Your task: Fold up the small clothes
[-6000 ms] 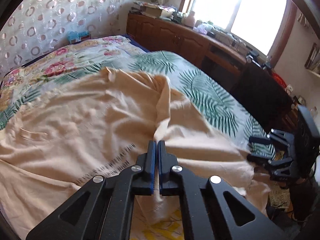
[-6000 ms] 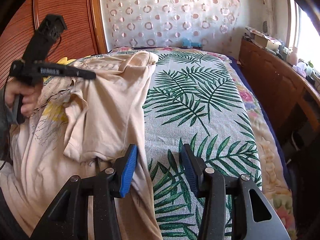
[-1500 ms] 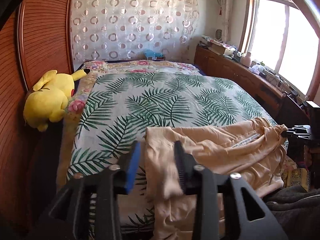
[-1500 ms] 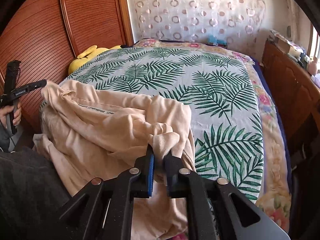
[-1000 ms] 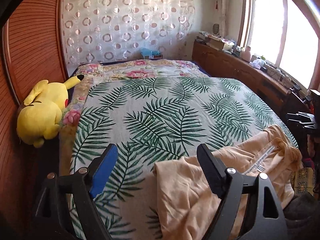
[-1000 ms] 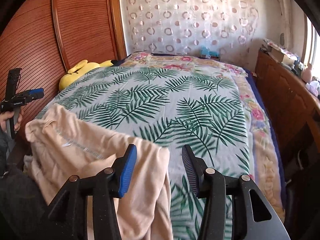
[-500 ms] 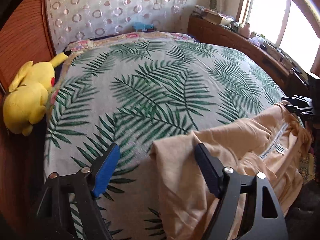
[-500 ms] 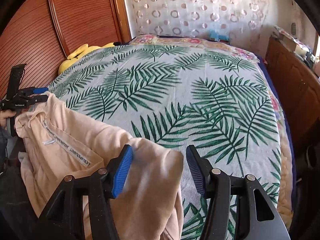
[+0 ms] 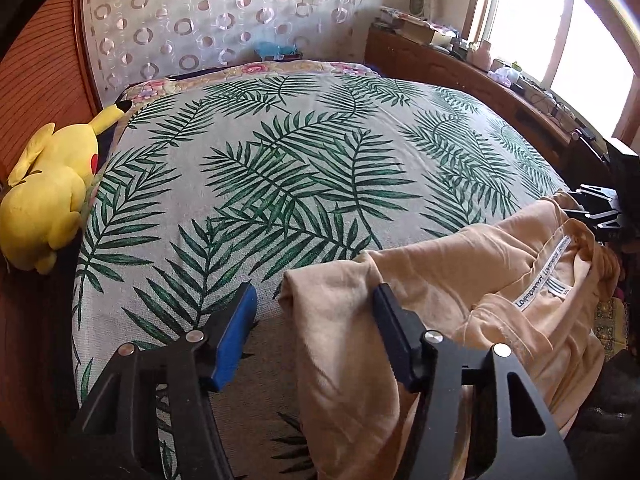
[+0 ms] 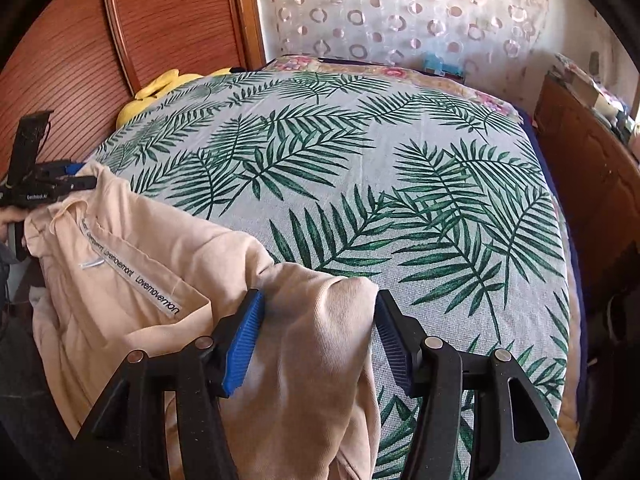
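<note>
Leaf-print bedspread (image 9: 304, 168) lies flat and bare from centre to far edge. Obstacles: peach garment (image 9: 460, 280) bunched along the near edge; yellow plush (image 9: 48, 192) against the left wood panel (image 10: 168, 24); cabinet (image 9: 460, 68) bordering the right.

The garment (image 9: 460, 280) is peach-coloured cloth, crumpled, lying at the near edge of the bed and hanging over it. A white tape with the printed word "Lovemovemon" (image 10: 154, 290) runs along the inside of its opening. One bunched corner (image 10: 320, 320) rises between blue pads.
</note>
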Demonstrator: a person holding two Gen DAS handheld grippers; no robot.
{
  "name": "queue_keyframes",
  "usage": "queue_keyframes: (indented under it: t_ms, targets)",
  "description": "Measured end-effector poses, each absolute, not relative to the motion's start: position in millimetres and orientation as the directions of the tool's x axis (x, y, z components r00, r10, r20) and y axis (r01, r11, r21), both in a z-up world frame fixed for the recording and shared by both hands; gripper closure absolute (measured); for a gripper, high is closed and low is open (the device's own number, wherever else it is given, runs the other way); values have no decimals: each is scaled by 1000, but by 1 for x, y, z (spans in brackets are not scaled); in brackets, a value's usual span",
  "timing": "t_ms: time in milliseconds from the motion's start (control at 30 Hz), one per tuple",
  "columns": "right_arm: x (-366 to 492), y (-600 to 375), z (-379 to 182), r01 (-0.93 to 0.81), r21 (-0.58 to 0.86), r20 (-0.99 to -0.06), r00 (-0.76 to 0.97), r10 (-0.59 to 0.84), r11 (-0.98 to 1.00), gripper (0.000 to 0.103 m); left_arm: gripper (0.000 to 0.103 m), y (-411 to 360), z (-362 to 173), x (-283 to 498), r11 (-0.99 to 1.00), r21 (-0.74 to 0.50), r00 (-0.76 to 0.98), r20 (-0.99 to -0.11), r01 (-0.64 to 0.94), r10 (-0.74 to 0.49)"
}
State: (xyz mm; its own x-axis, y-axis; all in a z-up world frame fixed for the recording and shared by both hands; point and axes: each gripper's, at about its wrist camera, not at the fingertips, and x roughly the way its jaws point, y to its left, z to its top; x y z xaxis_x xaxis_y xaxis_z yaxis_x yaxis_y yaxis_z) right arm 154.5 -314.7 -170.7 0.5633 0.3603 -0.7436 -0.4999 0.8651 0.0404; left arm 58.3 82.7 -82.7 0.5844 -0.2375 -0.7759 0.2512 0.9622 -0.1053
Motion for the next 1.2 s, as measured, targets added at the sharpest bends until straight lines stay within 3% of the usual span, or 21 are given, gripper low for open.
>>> queue_keyframes:
  t_ms: [133,233,300,333,367,433,667,1000,1200]
  targets:
    - [154,-314,-172,-506,40,-741,563,365,862,45,45,81,-83,57,964,-89,590,-775,251,-225]
    - [148,-313,-173,-536,52,-738,548,395,842,69,73,80,-83,53,956,-105,584,-772,273,-251]
    - [143,-310,-174,-548,35,-741,547,390,836,73,76,79,-83,51,956,-96,584,-773,277,-247]
    - [140,-309,-174,-555,28,-743,545,389,831,84,81,80,-83,51,956,-98,584,-773,278,-249]
    - [139,-309,-173,-565,35,-745,534,399,824,89,84,80,-83,51,954,-107,580,-772,281,-258]
    - [137,-310,-173,-568,40,-746,530,403,822,91,91,79,-82,49,950,-116,578,-770,290,-270]
    - [113,-324,-144,-509,36,-689,611,390,860,95,92,59,-7,-5,934,-68,732,-602,351,-319]
    - [47,-361,-5,-467,-50,-486,784,386,883,96,92,63,120,-32,912,-62,848,-346,405,-400]
    - [-2,-374,91,-463,-153,-329,857,396,873,96,92,76,196,-50,924,-6,910,-174,382,-377]
